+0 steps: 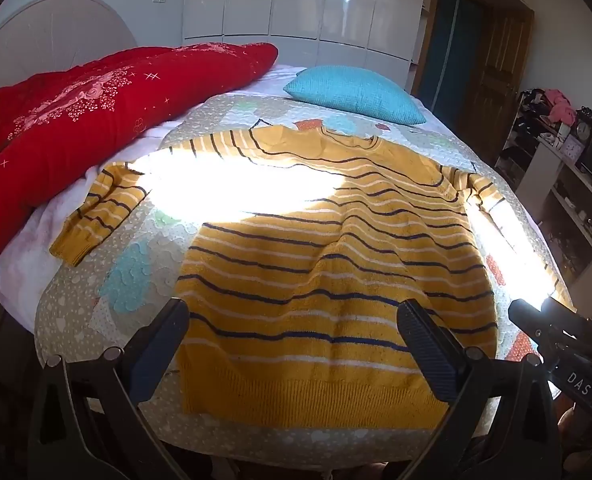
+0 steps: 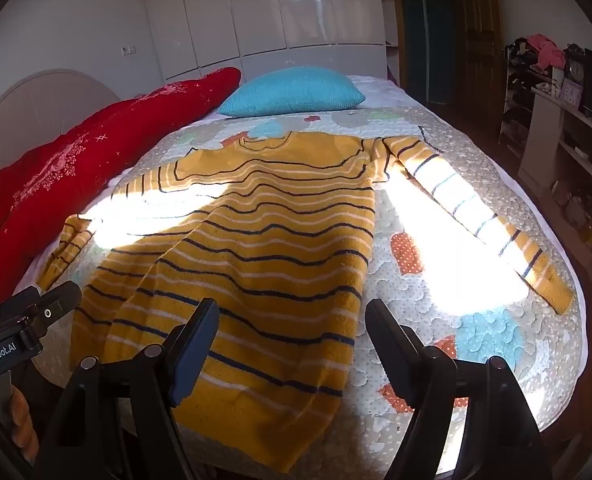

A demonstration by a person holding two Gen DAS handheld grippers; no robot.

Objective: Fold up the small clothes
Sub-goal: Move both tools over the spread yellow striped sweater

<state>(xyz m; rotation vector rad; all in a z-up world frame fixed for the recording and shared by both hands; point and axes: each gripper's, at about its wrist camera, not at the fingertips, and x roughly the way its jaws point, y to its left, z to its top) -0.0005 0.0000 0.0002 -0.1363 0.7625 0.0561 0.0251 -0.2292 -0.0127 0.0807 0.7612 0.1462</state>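
Note:
A small yellow sweater with dark and white stripes lies flat on the patterned quilt, hem toward me and collar toward the far side. Its left sleeve bends down beside the red duvet. In the right wrist view the sweater has its right sleeve stretched out toward the bed's right edge. My left gripper hovers open over the hem with nothing between its fingers. My right gripper stands open over the hem's right corner, also holding nothing. Bright sunlight washes out parts of the sweater.
A red duvet lies along the bed's left side and a blue pillow sits at the far end. White wardrobes stand behind. Cluttered shelves line the right of the room, past the bed's edge.

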